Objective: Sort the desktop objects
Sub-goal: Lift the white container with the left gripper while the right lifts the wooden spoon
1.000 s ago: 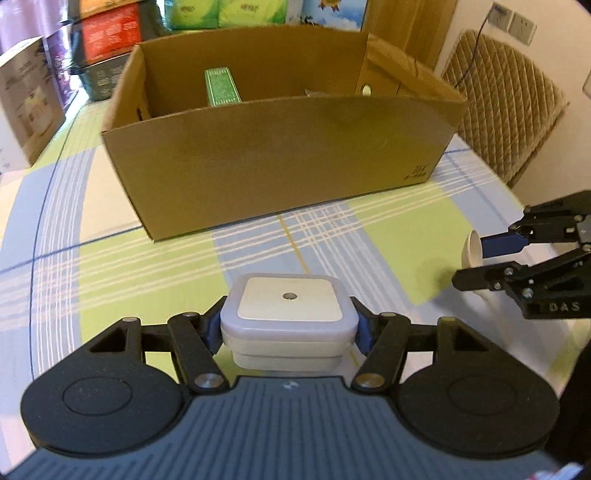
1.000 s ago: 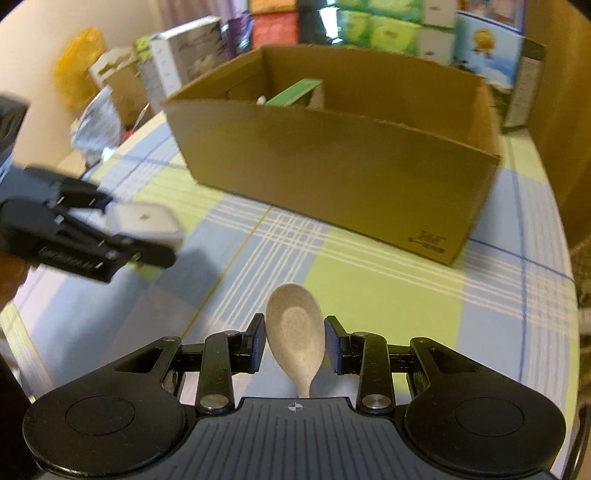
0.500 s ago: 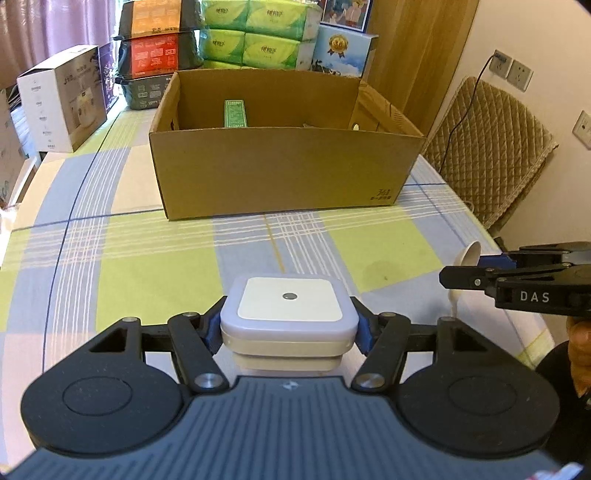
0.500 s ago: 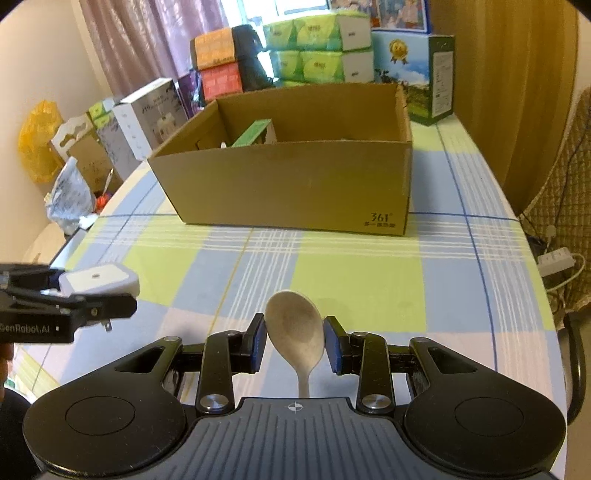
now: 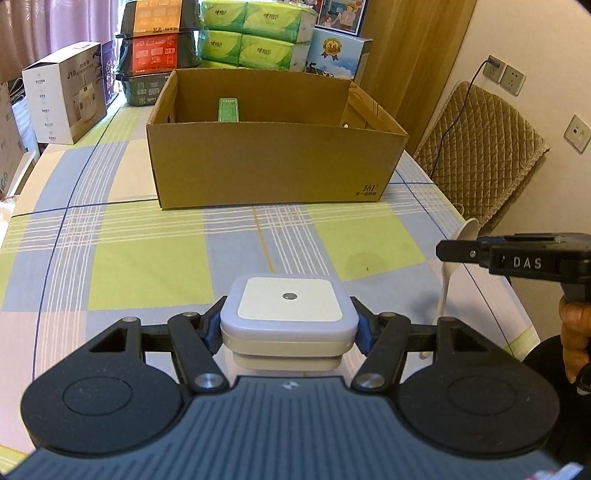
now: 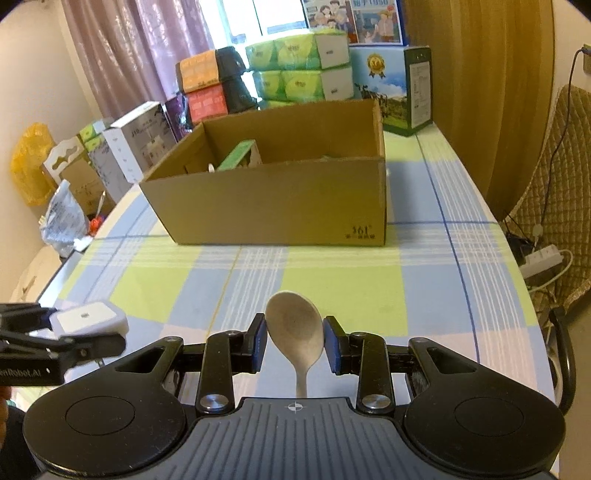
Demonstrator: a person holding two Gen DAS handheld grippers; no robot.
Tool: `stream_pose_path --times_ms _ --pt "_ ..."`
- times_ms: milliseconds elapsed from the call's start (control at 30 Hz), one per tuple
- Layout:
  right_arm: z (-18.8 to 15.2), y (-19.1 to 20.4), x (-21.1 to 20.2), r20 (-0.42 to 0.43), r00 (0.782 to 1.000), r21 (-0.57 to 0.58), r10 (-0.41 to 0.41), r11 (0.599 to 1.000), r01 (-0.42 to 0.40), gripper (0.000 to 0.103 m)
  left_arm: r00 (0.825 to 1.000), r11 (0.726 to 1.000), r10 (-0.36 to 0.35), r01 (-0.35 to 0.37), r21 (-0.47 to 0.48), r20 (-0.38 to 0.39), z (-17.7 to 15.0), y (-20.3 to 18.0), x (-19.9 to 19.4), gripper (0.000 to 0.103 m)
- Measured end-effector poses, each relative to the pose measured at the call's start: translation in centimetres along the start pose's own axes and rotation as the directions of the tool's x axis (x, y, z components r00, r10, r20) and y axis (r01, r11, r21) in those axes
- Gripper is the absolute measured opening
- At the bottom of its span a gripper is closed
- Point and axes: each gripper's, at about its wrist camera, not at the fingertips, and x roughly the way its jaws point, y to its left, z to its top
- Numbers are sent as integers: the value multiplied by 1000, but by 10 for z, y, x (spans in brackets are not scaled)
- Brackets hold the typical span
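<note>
My left gripper (image 5: 288,332) is shut on a white square night light (image 5: 289,309), held level above the checked tablecloth near the table's front. My right gripper (image 6: 294,338) is shut on the bowl of a beige spoon (image 6: 295,328), whose handle points back toward the camera. In the left wrist view the right gripper (image 5: 476,253) shows at the right edge with the spoon (image 5: 466,232) in it. The right wrist view catches the left gripper (image 6: 66,336) and night light (image 6: 86,317) at lower left. An open cardboard box (image 5: 273,173) stands farther back, a green packet (image 5: 228,109) inside.
Stacked tissue packs (image 5: 255,33) and cartons (image 5: 62,96) line the table's far end behind the box (image 6: 273,206). A quilted chair (image 5: 484,147) stands past the right edge, with a power strip (image 6: 543,260) on the floor. Bare checked cloth (image 5: 147,258) lies between grippers and box.
Both grippers have drawn back and up from the box, which now looks smaller and farther off. Each still holds its object.
</note>
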Motion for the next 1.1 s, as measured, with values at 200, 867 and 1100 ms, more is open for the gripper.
stream_pose_path --times_ms 200,867,1100 --pt "17 4 -5 31 999 -14 10 1000 -9 30 1000 1000 0 0 2 20 9 0 -3 60" --pt "26 5 -9 38 999 -25 9 1000 -8 30 999 1000 4 -4 -4 42 19 1 -10 60" --pt "27 5 -10 39 999 -26 8 1000 -7 30 999 1000 4 -4 -2 46 20 1 -10 60"
